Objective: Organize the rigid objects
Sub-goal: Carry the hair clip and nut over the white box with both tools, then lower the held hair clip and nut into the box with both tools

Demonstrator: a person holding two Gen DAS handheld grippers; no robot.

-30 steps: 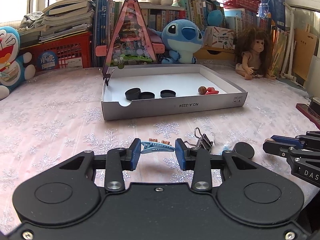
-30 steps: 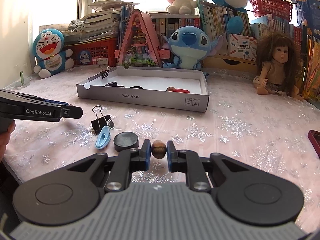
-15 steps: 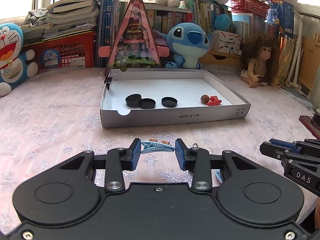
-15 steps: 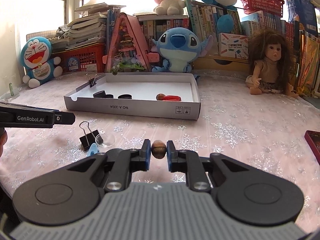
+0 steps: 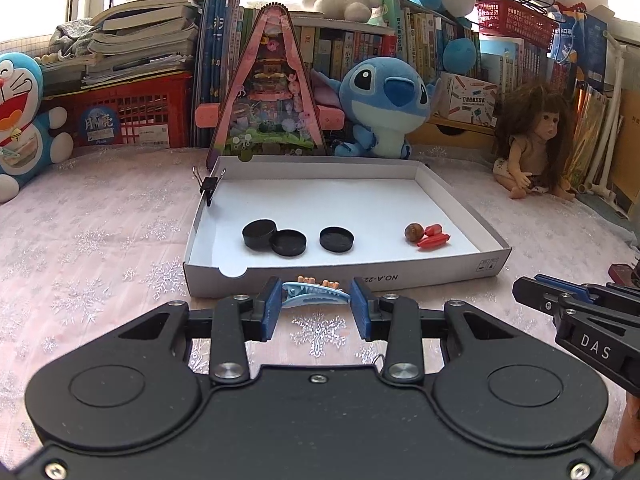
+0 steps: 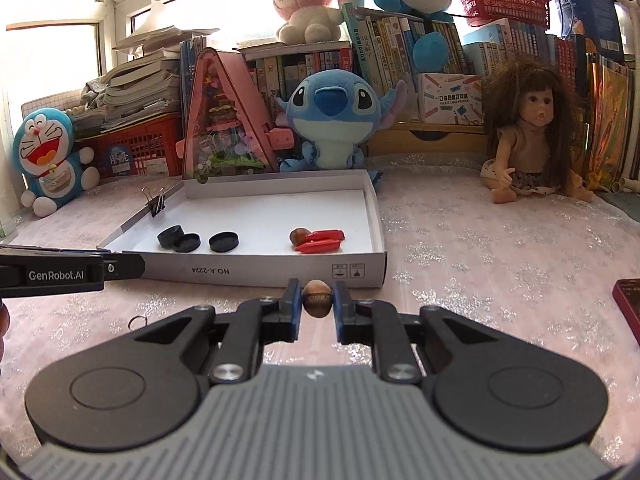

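Observation:
My left gripper (image 5: 316,300) is shut on a light blue hair clip (image 5: 316,295), held just in front of the near wall of a shallow white box (image 5: 400,278). My right gripper (image 6: 317,300) is shut on a brown nut (image 6: 317,297), held before the same box (image 6: 260,274). Inside the box lie three black round lids (image 5: 276,238), a brown nut (image 5: 413,232) and red pieces (image 5: 433,240). A black binder clip (image 5: 208,186) grips the box's left wall. The right gripper shows at the right edge of the left wrist view (image 5: 520,290).
Plush toys, a pink triangular display case (image 5: 272,92), a red crate (image 5: 132,114) and bookshelves stand behind the box. A doll (image 6: 528,136) sits at the back right. A dark red object (image 6: 628,300) lies at the right edge. A binder clip loop (image 6: 138,322) peeks out near the right gripper.
Both grippers have moved forward toward the box with their loads and risen. The loose binder clip and lid on the cloth have dropped out of sight beneath them.

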